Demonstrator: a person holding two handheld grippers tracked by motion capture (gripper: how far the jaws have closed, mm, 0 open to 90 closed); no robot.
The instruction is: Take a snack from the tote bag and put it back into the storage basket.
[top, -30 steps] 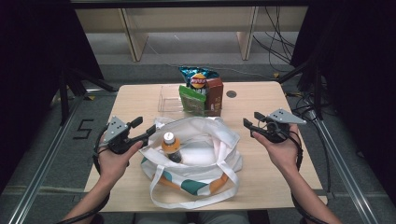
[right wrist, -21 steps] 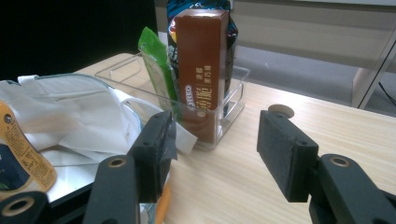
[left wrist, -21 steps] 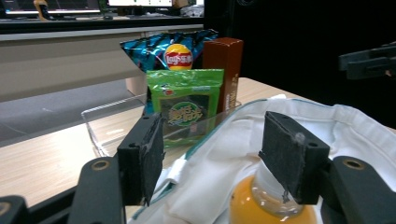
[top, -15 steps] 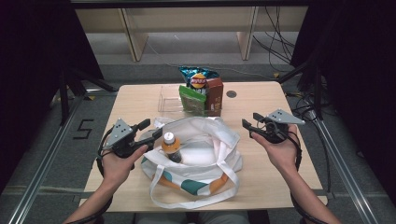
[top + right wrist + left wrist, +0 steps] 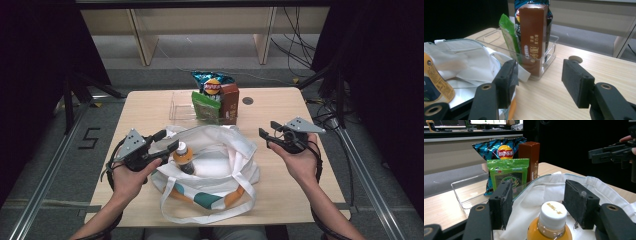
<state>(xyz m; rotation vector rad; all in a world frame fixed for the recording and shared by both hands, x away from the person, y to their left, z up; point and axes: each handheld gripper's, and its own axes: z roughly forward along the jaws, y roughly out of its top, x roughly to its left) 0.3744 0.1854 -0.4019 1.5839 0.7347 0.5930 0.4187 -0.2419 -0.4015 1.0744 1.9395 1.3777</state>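
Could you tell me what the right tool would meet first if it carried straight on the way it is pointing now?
Probably the clear plastic bin, at the corner holding the brown box. The right tool is open, with bare tabletop before it; depth is hard to judge.

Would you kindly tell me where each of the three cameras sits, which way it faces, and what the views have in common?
High view: above the person's side, facing forward and down on the table; both forearms, left gripper and right gripper show.
Left gripper view: on the left gripper, looking along its open jaws over the orange bottle in the white tote bag.
Right gripper view: on the right gripper, facing the brown box in the clear tray.
Shared: all show bag, bottle and box.
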